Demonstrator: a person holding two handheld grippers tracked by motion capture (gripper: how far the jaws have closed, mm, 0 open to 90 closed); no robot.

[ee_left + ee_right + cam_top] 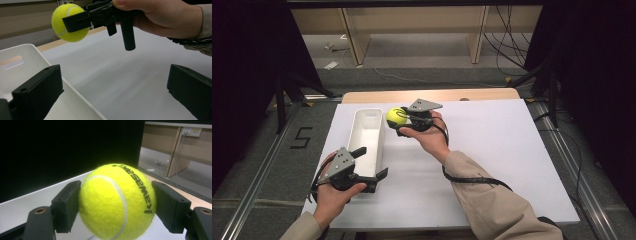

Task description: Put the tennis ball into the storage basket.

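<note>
1. High view: right tool (398,120) is clamped on a yellow ball (396,116), held up just beside the far right corner of a white bin (362,131). The bin lies lengthwise on the left part of the white bench (492,150), and what can be seen of its inside holds nothing. Left tool (371,165) has its jaws spread and grips nothing; one jaw is over the bin's near end, the other just outside its right wall. To the right of the bin the bench is bare out to its right edge, with open room for both arms. A strip of wooden top shows past the far edge of the white sheet.

2. Left gripper view: the left tool's own two jaws stand wide apart at the bottom, the left one over the bin's (32,53) inside, the right one over bare bench (130,82). A slot handle shows in the bin's end wall. Higher up, the right tool (75,22) pinches the ball (68,23) clear above the bench, near the bin's rim.

3. Right gripper view: the ball (116,202) sits between the right tool's two jaws, both pads pressed on its sides. Black lettering and a white seam show on it. The bin's wall (30,200) runs just behind.
</note>
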